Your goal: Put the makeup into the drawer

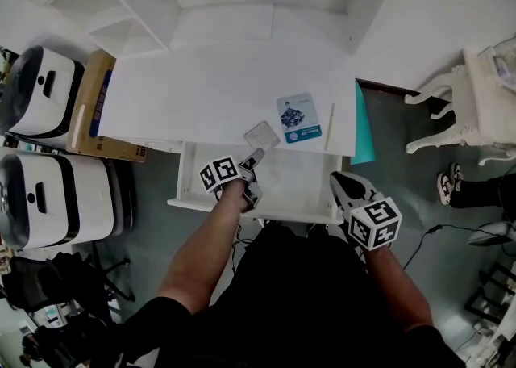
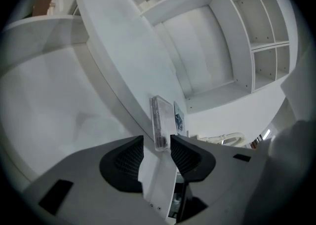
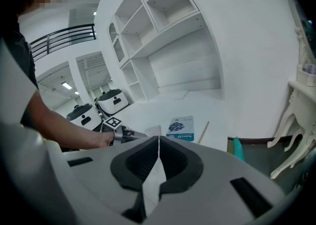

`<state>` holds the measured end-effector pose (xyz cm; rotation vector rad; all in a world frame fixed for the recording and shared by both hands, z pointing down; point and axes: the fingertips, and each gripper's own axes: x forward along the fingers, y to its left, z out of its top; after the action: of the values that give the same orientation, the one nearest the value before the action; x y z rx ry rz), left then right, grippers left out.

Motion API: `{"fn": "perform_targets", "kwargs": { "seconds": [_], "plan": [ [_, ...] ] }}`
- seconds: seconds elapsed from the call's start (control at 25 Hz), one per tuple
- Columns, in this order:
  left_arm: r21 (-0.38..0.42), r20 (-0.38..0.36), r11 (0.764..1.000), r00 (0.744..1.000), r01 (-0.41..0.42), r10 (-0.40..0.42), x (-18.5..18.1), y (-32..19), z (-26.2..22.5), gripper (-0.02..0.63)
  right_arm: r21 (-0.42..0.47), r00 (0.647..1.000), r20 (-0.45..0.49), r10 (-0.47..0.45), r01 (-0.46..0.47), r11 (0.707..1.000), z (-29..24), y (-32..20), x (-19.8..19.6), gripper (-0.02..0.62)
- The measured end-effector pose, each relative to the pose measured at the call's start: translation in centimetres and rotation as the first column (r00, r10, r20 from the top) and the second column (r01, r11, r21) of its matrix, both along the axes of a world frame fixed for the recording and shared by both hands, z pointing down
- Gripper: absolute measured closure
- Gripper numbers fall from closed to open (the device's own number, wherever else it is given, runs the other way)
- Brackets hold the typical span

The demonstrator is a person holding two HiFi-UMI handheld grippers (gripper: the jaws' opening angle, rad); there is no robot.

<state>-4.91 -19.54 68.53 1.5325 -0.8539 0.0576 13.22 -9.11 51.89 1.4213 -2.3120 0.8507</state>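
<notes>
A clear flat makeup case (image 1: 262, 134) shows at the white desk's front edge, above the open drawer (image 1: 300, 174). My left gripper (image 1: 253, 163) points at it from just below. In the left gripper view the case (image 2: 158, 119) stands edge-on with its near end between the pads. It lies against the right pad, with a gap to the left one, so the left gripper (image 2: 157, 144) is open. My right gripper (image 1: 347, 189) hovers by the drawer's right front corner. Its jaws (image 3: 158, 142) are shut with nothing between them.
A blue printed card (image 1: 298, 119) and a thin white stick (image 1: 331, 120) lie on the desk (image 1: 218, 76). A teal sheet (image 1: 361, 128) hangs at its right end. Two white machines (image 1: 48, 197) and a cardboard box (image 1: 93, 104) stand left, white ornate furniture (image 1: 472, 100) right.
</notes>
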Motion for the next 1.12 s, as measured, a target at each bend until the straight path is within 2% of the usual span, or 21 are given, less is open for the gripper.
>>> {"fn": "perform_targets", "kwargs": {
  "seconds": [0.4,0.48,0.68,0.92,1.12],
  "plan": [
    [0.021,-0.05,1.0,0.999,-0.011,0.012,1.4,-0.6,0.3,0.453,0.005,0.999,-0.021,0.029,-0.029,1.0,-0.1,0.7,0.6,0.566],
    [0.032,-0.064,0.999,0.998,-0.012,0.015,1.6,-0.7,0.0,0.497,0.006,0.999,-0.026,0.033,-0.033,0.999,-0.1,0.8,0.7,0.566],
    [0.073,-0.075,0.997,0.997,-0.021,0.026,1.5,-0.4,-1.0,0.522,0.009,0.999,-0.026,0.03,-0.03,1.0,0.0,1.1,0.5,0.566],
    [0.17,-0.056,0.977,0.988,-0.131,0.143,1.5,0.9,-3.4,0.548,0.017,1.0,-0.024,0.013,-0.013,1.0,-0.1,1.2,-0.1,0.566],
    [0.222,-0.106,0.939,0.951,-0.264,0.292,2.3,3.4,-5.5,0.548,0.025,1.0,-0.022,-0.006,0.007,1.0,-0.4,1.4,-0.7,0.566]
  ]
}}
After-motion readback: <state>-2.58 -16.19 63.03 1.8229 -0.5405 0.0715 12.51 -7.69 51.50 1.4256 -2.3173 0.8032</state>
